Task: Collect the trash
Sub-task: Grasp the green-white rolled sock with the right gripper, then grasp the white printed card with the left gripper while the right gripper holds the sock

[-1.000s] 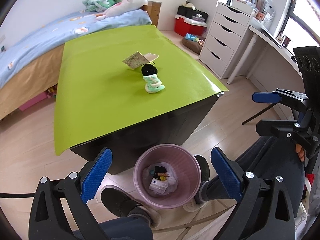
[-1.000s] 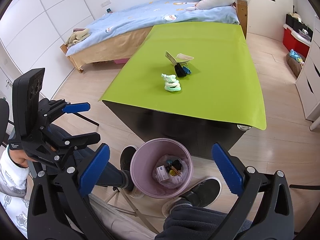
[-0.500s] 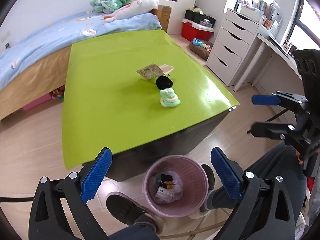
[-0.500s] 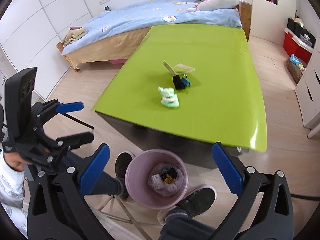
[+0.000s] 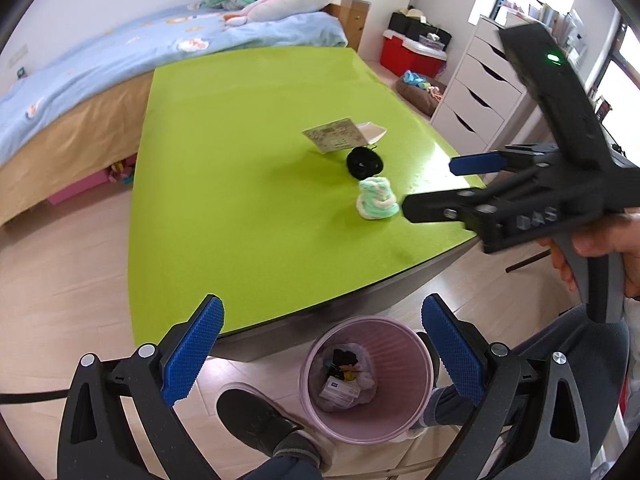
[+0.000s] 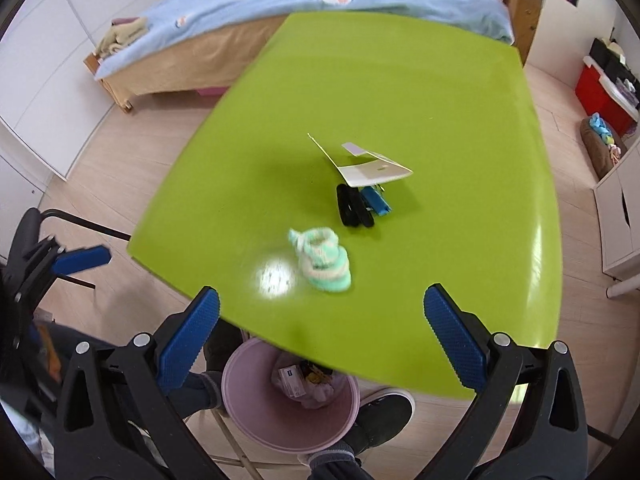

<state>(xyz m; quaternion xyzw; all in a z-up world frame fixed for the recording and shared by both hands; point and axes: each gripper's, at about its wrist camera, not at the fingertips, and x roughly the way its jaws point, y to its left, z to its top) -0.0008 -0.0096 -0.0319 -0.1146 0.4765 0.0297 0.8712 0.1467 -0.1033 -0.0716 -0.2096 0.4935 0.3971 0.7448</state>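
Observation:
A mint-and-white knitted bundle (image 5: 376, 200) (image 6: 324, 260) lies near the front of the green table (image 5: 240, 160) (image 6: 400, 80). Behind it are a black roll (image 5: 364, 162) (image 6: 354, 208), a blue piece (image 6: 376, 200) and a tilted paper card (image 5: 334, 140) (image 6: 372, 170). A pink bin (image 5: 320, 344) (image 6: 256, 412) holding trash stands on the floor at the table's front edge. My right gripper (image 6: 322, 300) (image 5: 440, 186) hovers open just short of the knitted bundle. My left gripper (image 5: 322, 312) is open and empty, low over the table edge and the bin.
A person's shoes (image 5: 256, 420) (image 6: 384, 416) flank the bin. A bed (image 5: 80, 80) runs along the far left of the table. White drawers (image 5: 476, 92) and a red box (image 5: 404, 54) stand to the right. Chair legs (image 6: 84, 224) show at the left.
Both grippers have risen and moved forward towards the table. The right one now reaches over the front edge near the knitted bundle, and the table edge partly covers the bin. Both stayed open.

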